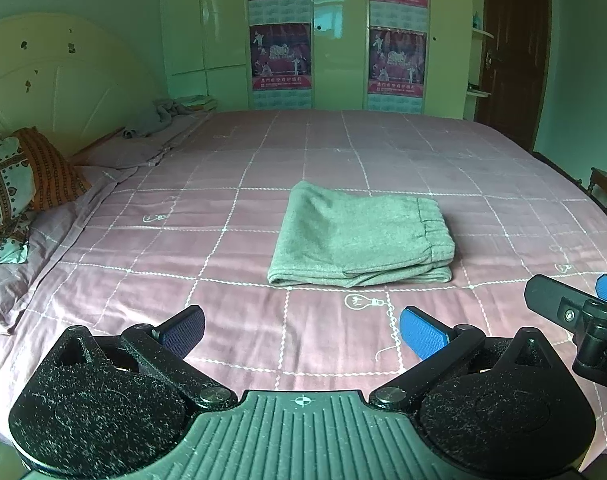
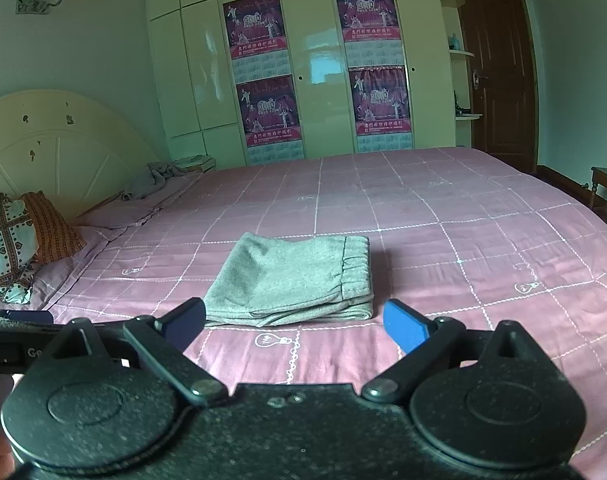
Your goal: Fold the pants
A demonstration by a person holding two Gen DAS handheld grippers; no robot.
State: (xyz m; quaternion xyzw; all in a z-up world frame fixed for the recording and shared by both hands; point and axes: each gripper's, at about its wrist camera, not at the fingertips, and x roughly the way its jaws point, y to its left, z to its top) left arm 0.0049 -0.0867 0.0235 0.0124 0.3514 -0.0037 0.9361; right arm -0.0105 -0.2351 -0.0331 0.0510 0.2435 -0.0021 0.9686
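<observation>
Pants (image 1: 359, 236) lie folded into a compact stack on the bed (image 1: 231, 168); folding appears complete. Left tool (image 1: 301, 334) and right tool (image 2: 293, 324) both stand apart, empty, near the stack.

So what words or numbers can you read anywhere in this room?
"2010": on the posters stuck on the wardrobe doors.
Cursive headline and bottom line on the posters: too blurred to read.
Calendar grids below: too small.
"G": partial letters on the left gripper's camera, the rest hidden.

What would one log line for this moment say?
pants: folded, flat on bed | left gripper: open, empty, short of pants | right gripper: open, empty, short of pants | fold: looks done
</observation>
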